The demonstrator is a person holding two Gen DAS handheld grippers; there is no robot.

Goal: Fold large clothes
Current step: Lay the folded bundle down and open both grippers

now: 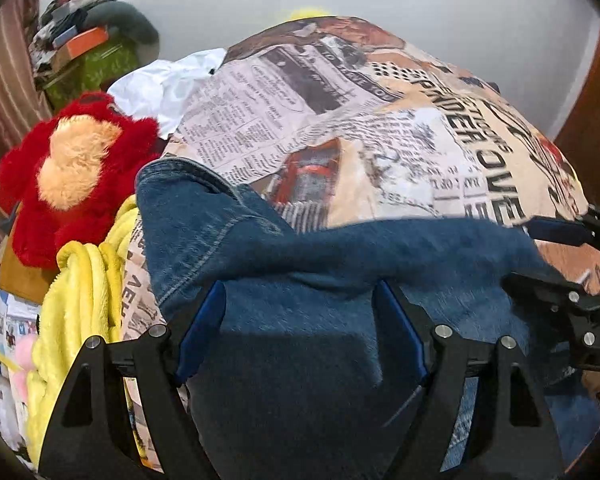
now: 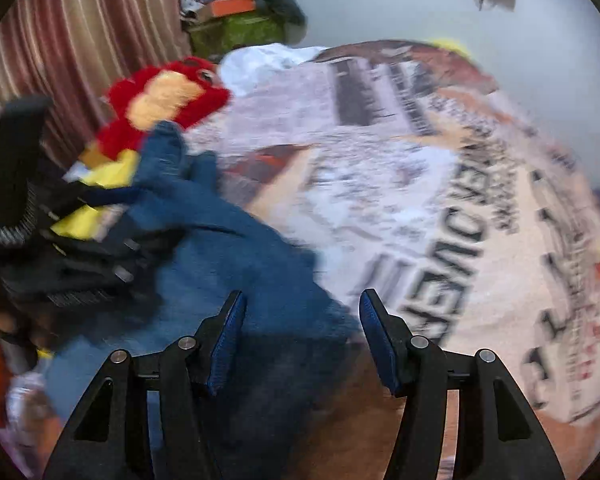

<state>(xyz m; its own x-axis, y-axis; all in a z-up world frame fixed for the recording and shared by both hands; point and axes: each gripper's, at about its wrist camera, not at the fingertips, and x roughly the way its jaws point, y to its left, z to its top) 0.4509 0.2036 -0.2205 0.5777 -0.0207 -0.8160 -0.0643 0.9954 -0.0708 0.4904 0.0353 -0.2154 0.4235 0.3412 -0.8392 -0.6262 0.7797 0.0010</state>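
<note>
Blue jeans [image 1: 300, 288] are lying bunched on a newspaper-print bedspread [image 1: 380, 140], beside a red plush toy [image 1: 72, 172]. The left gripper [image 1: 300, 336] and right gripper [image 2: 302, 340] are hovering over the denim, jaws apart, clamping nothing. A neat fold likely means pinching matching edges and keeping the cloth taut.

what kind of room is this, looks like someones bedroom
Probably a bedroom at home: jeans lie on a bed with a newspaper-print cover, a red plush toy sits at its edge, and striped curtains hang behind.
</note>
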